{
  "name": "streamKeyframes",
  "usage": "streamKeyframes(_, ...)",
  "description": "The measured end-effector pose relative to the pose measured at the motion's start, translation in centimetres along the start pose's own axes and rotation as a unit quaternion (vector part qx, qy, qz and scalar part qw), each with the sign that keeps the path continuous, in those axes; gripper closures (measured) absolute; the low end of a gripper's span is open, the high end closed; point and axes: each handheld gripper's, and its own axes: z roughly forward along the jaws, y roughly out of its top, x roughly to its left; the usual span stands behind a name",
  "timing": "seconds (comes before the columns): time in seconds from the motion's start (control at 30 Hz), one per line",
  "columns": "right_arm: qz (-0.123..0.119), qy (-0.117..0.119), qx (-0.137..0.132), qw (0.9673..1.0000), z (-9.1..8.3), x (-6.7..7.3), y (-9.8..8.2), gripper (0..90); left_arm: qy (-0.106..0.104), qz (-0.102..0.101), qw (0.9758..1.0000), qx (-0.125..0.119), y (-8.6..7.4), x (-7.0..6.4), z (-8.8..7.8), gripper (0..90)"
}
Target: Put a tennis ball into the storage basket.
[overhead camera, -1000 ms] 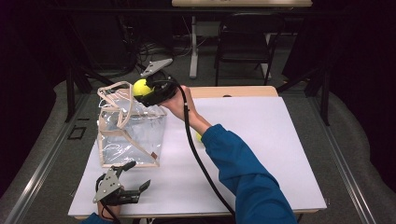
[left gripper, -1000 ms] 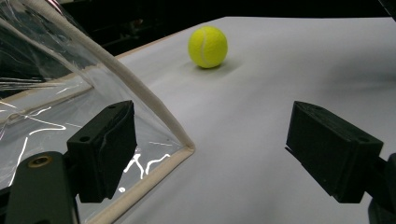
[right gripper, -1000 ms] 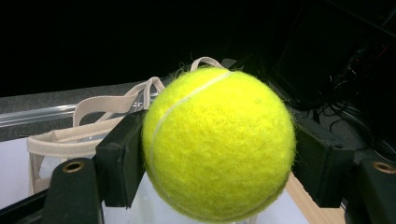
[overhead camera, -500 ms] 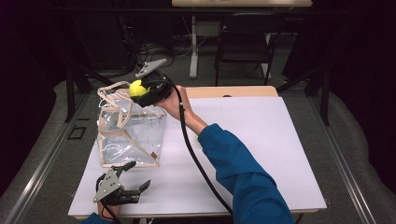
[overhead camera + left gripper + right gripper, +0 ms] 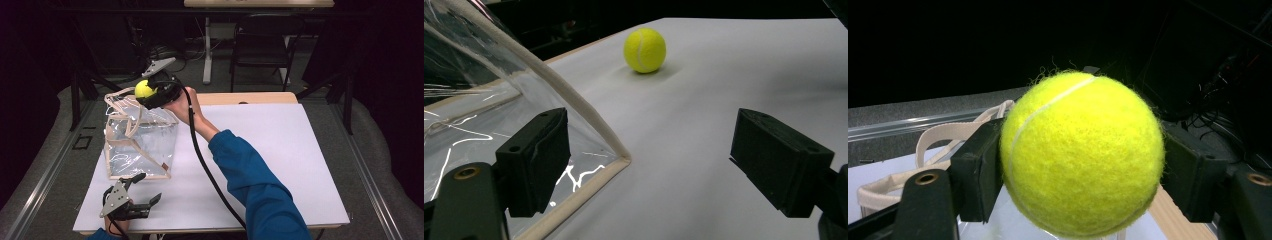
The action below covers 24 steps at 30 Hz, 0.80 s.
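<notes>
The right gripper (image 5: pixel 150 92) is held above the far top edge of the clear bag (image 5: pixel 140 142), its jaws clamped on a yellow tennis ball (image 5: pixel 144 89); in the right gripper view the ball (image 5: pixel 1082 152) sits squarely between the two black pads, both pressed against its sides, with the bag's cream handles (image 5: pixel 943 135) visible below and to the left. The ball is off the table, over the bag's open mouth at the far left of the white table (image 5: pixel 280 165). The bag is a transparent, box-shaped tote with cream edging, standing on the left part of the table, its handles raised at the top. The person's right forearm, in a blue sleeve (image 5: pixel 255 185), reaches from the near edge diagonally toward the bag, with the black cable (image 5: pixel 200 155) trailing along it. The left gripper (image 5: pixel 131 200) lies low at the near left corner of the table, just in front of the bag's near bottom edge; its jaws stand wide apart with nothing between them. In the left gripper view a second tennis ball (image 5: pixel 644 50) rests on the table surface farther off, apart from the bag's trimmed corner (image 5: pixel 621 160).
</notes>
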Motion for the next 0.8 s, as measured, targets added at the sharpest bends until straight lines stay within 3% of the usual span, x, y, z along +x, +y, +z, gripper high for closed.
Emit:
streamKeyframes(0.37, -0.006, 0.001, 0.0, 1.0, 0.5, 0.2, 0.5, 26.2, 0.0, -0.003, 1.0, -0.001, 0.0, 0.0, 0.0, 16.0)
streamKeyframes(0.8, 0.003, 0.002, -0.004, 1.0, 1.6, 0.0, 0.9, 26.2, 0.001, -0.003, 1.0, -0.002, 0.0, 0.0, -0.1, 16.1)
